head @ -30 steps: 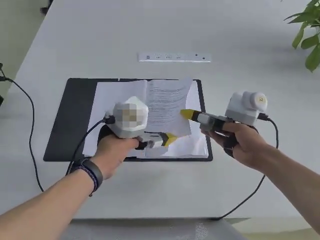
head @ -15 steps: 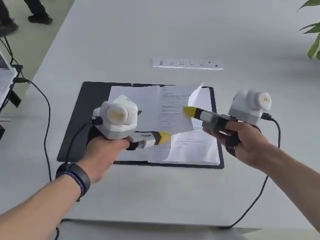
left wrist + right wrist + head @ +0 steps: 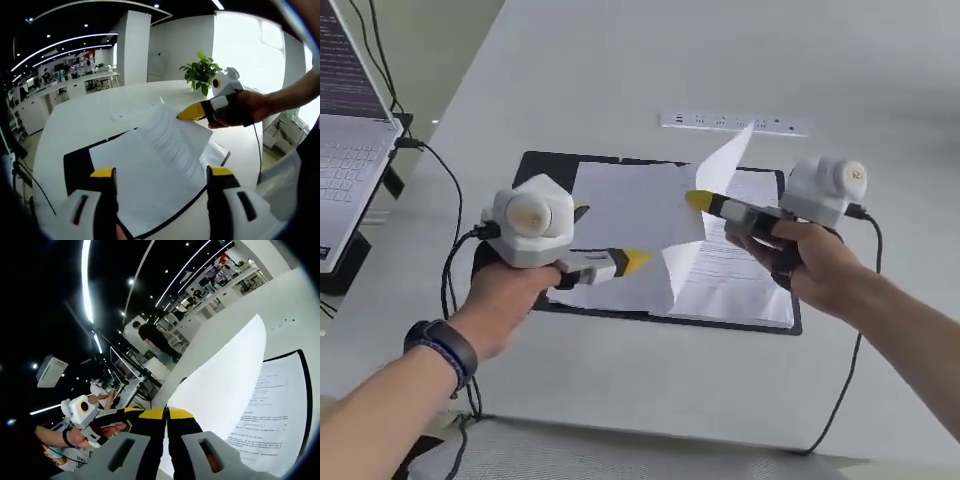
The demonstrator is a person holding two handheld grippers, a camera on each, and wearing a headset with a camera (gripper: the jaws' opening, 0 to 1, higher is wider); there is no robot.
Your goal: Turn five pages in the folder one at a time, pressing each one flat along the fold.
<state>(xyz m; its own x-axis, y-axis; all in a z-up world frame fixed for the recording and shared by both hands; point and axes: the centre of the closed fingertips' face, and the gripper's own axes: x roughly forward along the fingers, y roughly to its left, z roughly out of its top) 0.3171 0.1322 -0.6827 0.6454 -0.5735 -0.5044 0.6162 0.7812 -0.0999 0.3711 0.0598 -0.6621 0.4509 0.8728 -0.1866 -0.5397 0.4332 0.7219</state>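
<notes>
Far left in the head view, a laptop point(image 3: 345, 150) sits at the edge of the tabletop point(image 3: 620, 60), out of play. Next along, the left tongs point(image 3: 160, 172) hover over the near side of the folder, jaws spread wide and grasping nothing. The black folder point(image 3: 548, 163) lies open and flat mid-frame, white sheets covering both halves.

Right of centre, here's the action. One page point(image 3: 725, 165) stands up off the stack, its corner pointing to the upper right. Its free edge is pinched in the right tongs point(image 3: 698, 201), which are clenched on it, and the right gripper view shows the sheet rising from between the closed tips.

That page looks thin, light and floppy. It would likely bow or crease under a hard pull, so a gentle hold near the outer edge suits it, carried over in an arc. A slick sheet could also slip free. The released left tongs look well placed to press along the fold.
</notes>
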